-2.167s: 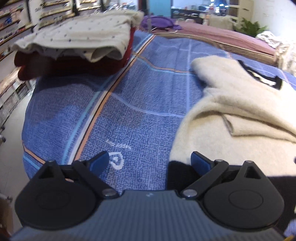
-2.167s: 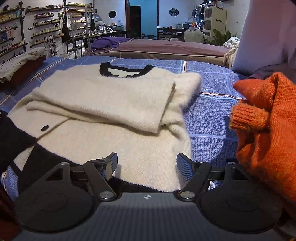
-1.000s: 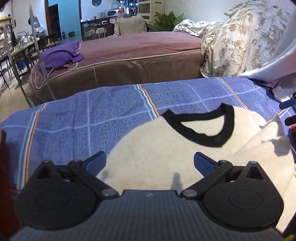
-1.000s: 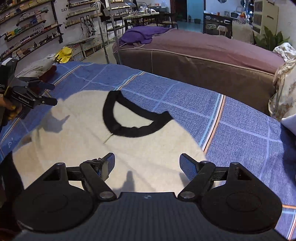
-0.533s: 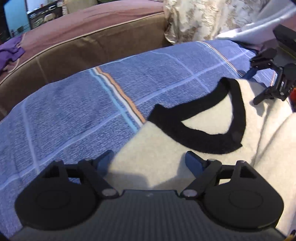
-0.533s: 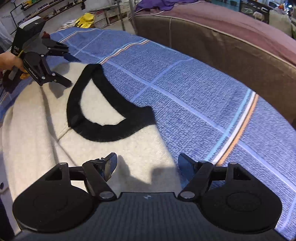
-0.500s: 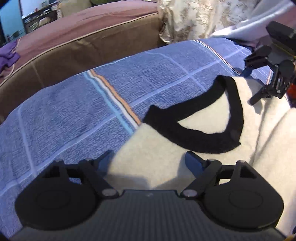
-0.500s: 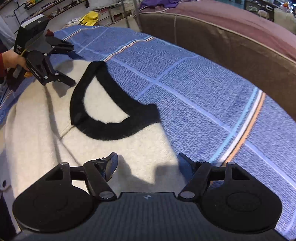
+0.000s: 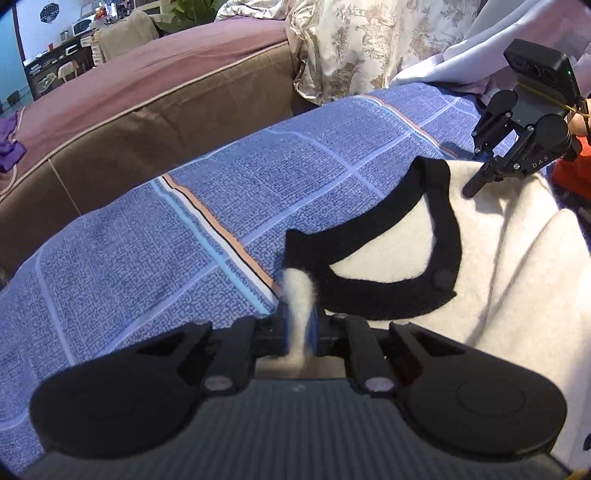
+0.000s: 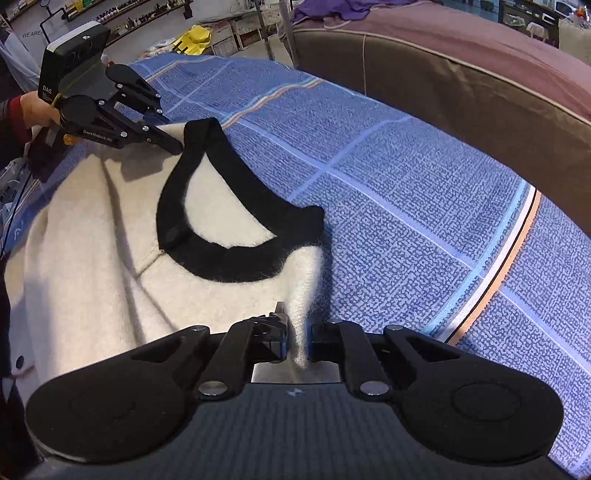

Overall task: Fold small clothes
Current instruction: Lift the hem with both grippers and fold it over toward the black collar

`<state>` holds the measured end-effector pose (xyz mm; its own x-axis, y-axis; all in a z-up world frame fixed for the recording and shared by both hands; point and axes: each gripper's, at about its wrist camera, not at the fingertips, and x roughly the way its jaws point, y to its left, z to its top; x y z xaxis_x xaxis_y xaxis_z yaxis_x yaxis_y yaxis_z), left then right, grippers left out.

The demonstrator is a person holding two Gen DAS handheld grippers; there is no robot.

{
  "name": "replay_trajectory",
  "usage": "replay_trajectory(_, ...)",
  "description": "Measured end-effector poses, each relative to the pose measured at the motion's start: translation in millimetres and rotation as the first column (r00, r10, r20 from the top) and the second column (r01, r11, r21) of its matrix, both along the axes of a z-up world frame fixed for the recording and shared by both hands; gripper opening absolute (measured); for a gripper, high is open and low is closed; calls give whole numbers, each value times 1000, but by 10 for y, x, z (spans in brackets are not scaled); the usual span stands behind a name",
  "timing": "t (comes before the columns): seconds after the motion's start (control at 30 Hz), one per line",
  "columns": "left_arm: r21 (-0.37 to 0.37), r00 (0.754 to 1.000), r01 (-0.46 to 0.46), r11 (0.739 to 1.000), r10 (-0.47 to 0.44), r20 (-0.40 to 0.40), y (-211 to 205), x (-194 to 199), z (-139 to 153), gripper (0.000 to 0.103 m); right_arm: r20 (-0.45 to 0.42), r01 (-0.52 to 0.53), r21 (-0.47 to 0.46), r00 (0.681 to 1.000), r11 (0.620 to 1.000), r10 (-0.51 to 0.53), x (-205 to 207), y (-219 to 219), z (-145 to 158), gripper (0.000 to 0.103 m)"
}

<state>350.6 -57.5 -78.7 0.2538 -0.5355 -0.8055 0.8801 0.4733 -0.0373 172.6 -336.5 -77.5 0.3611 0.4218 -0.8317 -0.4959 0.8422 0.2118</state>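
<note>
A cream fuzzy sweater (image 9: 498, 295) with a black collar (image 9: 448, 236) lies on the blue checked bedspread (image 9: 184, 240). My left gripper (image 9: 298, 328) is shut on a pinch of the sweater's shoulder edge beside the collar. In the right wrist view the same sweater (image 10: 92, 258) and black collar (image 10: 236, 262) show, and my right gripper (image 10: 297, 339) is shut on the opposite shoulder edge. Each gripper also shows in the other's view, at the far shoulder: the right gripper (image 9: 476, 184) and the left gripper (image 10: 173, 146).
A brown bed with a mauve cover (image 9: 147, 96) stands just beyond the bedspread. A floral pillow (image 9: 369, 40) and pale cloth (image 9: 461, 62) lie at the far right. An orange garment (image 9: 569, 173) sits behind the right gripper. Shelves (image 10: 147, 14) line the room's wall.
Both grippers were open over the sweater's shoulders half a second ago. Now both have closed on the shoulder edges, pinching up cream fabric beside the collar.
</note>
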Motion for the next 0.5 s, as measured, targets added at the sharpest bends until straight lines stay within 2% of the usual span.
replay_trajectory(0.17,-96,999,25,995,-22,36,268,-550,542,9,60,-51,74,997,996,47,-409,148,473,15)
replay_trajectory(0.3,-157,999,22,987,-15,44,678,-1317,910,9,102,-134,102,987,986,124,-1020,377,882,15)
replay_trajectory(0.4,-169,1000,9,986,-5,24,1027,-1988,1004,9,119,-168,109,981,980,154,-1561,553,1063,15)
replay_trajectory(0.5,-191,999,-41,981,38,-17,1330,-2593,968,9,125,-138,132,985,982,121,-2079,681,1093,15)
